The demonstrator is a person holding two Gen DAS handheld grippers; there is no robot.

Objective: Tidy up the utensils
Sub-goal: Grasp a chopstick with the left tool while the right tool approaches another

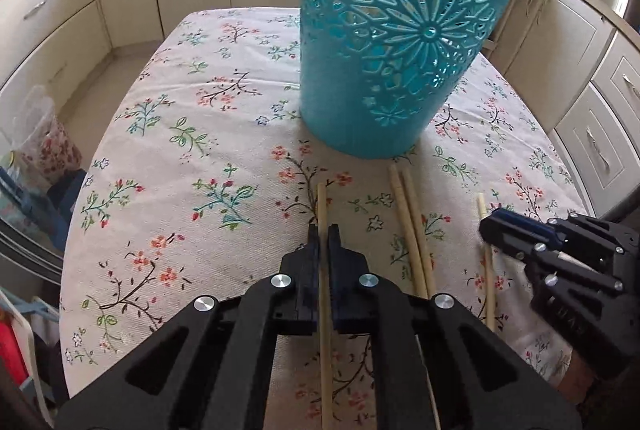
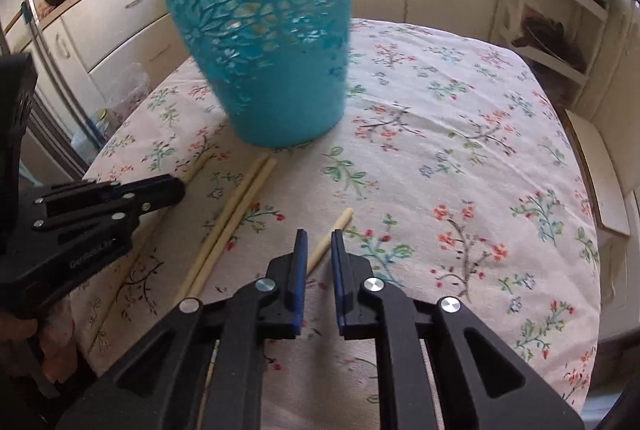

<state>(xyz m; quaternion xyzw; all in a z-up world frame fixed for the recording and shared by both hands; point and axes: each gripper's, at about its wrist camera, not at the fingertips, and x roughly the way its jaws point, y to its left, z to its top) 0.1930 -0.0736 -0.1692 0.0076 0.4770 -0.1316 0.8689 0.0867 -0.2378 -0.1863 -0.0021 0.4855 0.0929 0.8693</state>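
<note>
Chopsticks [image 1: 412, 226] are all still lying on the bench [image 1: 168, 157] near the teal basket [image 1: 400, 41]; my left jaws are clamping one [image 1: 323, 270], my right jaws are straddling another [image 2: 326, 242] ungripped.

Left tongs [image 1: 324, 234] clamped nearly shut, right tongs [image 2: 320, 242] slightly parted, both angled downward

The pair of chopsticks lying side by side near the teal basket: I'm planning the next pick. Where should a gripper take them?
Grip the pair of chopsticks mid-length, from above, jaws across both sticks. They lie flat and touching on the tablecloth, their far ends near the teal basket, so probably one pinch takes both.
</note>
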